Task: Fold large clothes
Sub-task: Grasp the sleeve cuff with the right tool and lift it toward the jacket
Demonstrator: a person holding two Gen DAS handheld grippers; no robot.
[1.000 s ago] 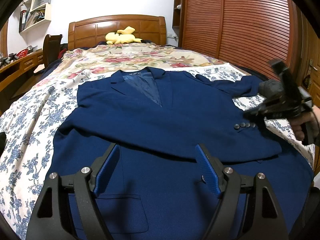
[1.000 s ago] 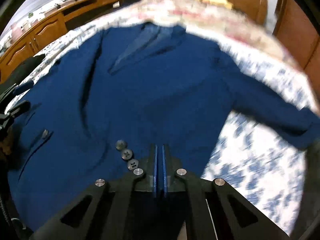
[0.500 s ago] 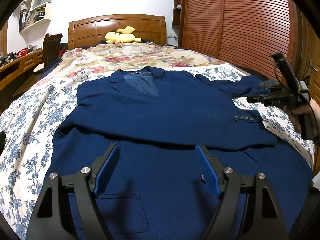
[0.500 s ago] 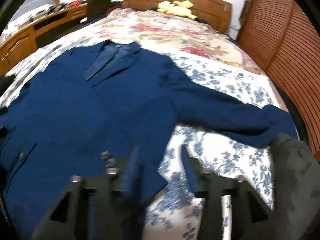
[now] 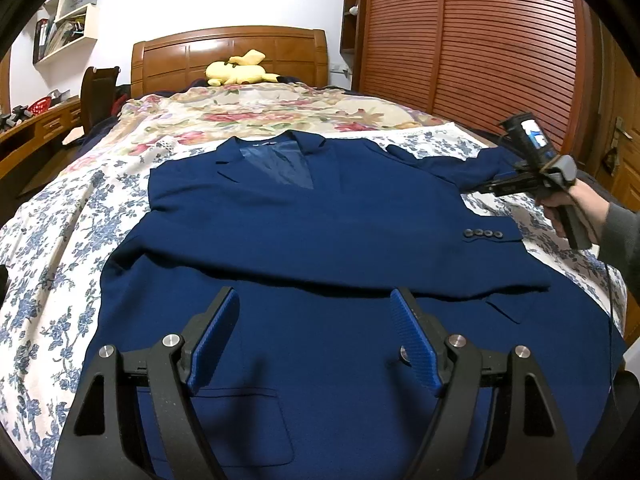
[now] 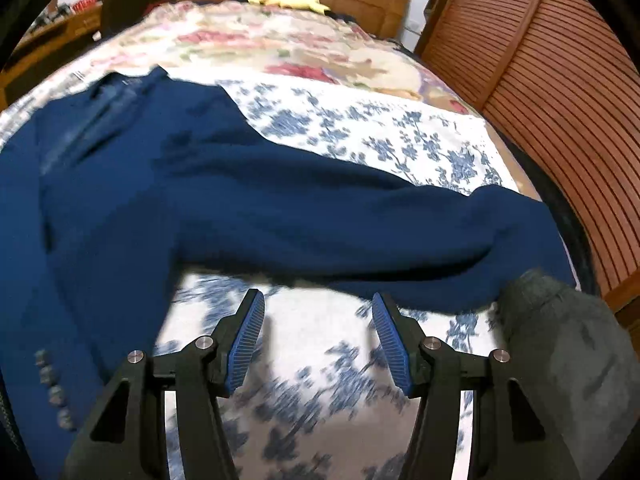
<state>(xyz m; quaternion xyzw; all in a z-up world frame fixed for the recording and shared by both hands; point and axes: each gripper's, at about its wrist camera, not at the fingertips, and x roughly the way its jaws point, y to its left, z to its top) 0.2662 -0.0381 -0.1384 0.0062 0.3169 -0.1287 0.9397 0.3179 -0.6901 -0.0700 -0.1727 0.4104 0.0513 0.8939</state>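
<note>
While a navy blue suit jacket (image 5: 320, 240) lies face up across a bed (image 5: 48, 248), both pairs of tongs hover above it with nothing in them. The jacket is a smooth, matte woven cloth with a notched collar and a paler satin lining showing at the open neck. One sleeve (image 5: 304, 256) is folded flat across the chest, its cuff ending in a row of four small dark round buttons (image 5: 482, 233). The other sleeve (image 6: 360, 236) stretches out sideways over the sheet toward the slatted wooden wardrobe doors (image 5: 480, 52), slightly rumpled at the cuff. The sheet is white cotton printed with blue flowers; beyond it lies a cream quilt (image 5: 248, 108) with red blossoms, and a yellow plush toy (image 5: 238, 70) rests against the carved wooden headboard (image 5: 228, 56).

The left tongs (image 5: 316, 340) stand wide apart over the jacket's lower front, ribbed blue pads facing each other. The right tongs (image 6: 318, 338) have just been opening; they now stand apart over bare sheet, just short of the outstretched sleeve. In the left view a hand (image 5: 568, 204) in a grey sleeve grips the right tool's handle.
</note>
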